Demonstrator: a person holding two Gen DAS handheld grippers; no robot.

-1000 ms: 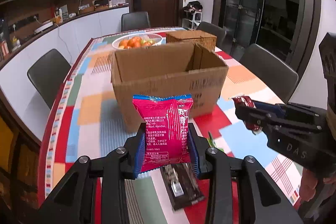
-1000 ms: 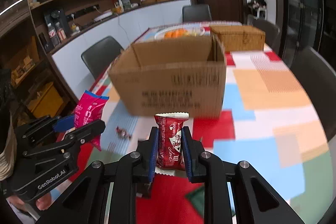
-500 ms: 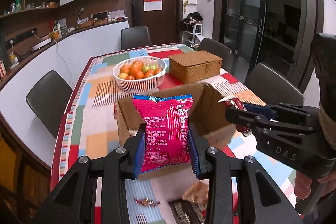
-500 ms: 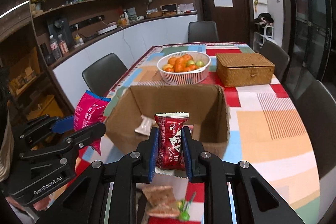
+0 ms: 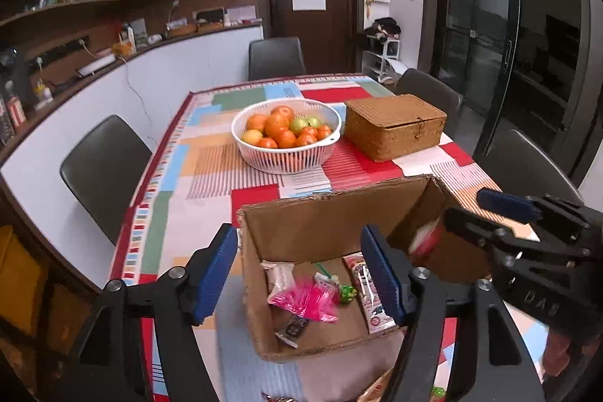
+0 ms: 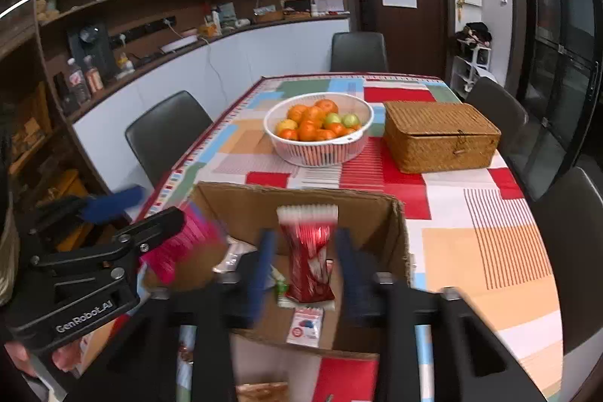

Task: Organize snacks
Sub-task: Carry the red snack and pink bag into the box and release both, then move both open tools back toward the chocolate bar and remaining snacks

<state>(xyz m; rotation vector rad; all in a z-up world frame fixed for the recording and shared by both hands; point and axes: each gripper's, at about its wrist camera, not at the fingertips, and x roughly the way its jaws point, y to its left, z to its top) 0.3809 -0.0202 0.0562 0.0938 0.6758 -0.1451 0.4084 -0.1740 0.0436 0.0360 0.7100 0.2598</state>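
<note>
An open cardboard box stands on the table; it also shows in the right wrist view. My left gripper is open above the box. A pink snack packet lies blurred inside the box; it shows falling in the right wrist view. My right gripper is open, and a red snack packet is dropping free between its jaws into the box. Other wrapped snacks lie on the box floor.
A white basket of oranges and apples and a woven lidded box stand behind the cardboard box on the patchwork tablecloth. Dark chairs surround the table. More snacks lie on the near table edge.
Both grippers moved forward over the box and opened. The pink packet left my left gripper and fell into the box. The red packet is leaving my right gripper.
</note>
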